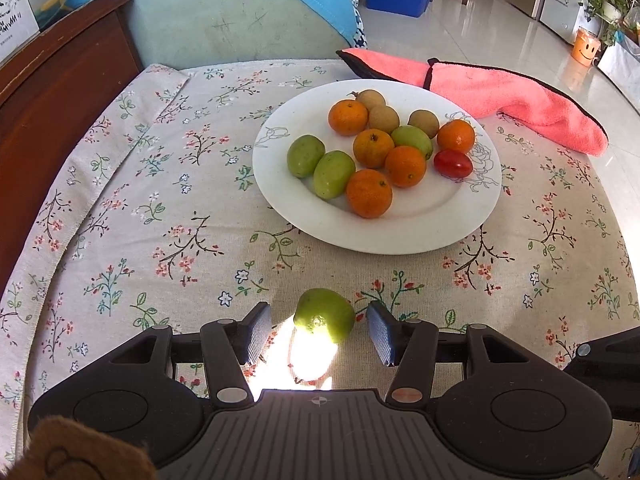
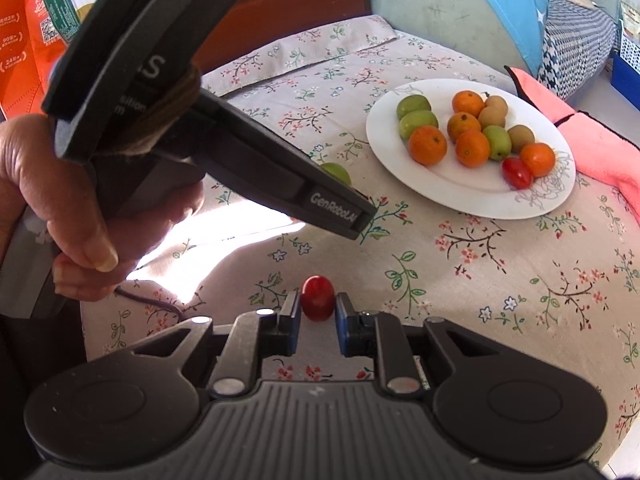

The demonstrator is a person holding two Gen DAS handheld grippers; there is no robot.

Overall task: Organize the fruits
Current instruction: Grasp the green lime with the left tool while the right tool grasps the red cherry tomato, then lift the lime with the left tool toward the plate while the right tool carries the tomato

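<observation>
A white plate (image 1: 400,228) holds several oranges, green fruits, brownish round fruits and one red tomato (image 1: 453,163). Nearer me, a loose green fruit (image 1: 325,314) rests on the floral cloth between the pads of my left gripper (image 1: 320,330). Those pads stand apart from it on both sides, so this gripper is open. In the right wrist view my right gripper (image 2: 318,310) is shut on a small red tomato (image 2: 318,296) just above the cloth. The plate (image 2: 460,190) lies beyond it to the right. A hand (image 2: 60,208) holds the left gripper's body, which hides most of the green fruit (image 2: 339,173).
A pink towel (image 1: 500,96) lies behind the plate at the table's far right edge. A green chair back (image 1: 224,24) and dark wooden furniture (image 1: 48,92) border the far and left sides. A printed orange box (image 2: 20,52) stands at the left.
</observation>
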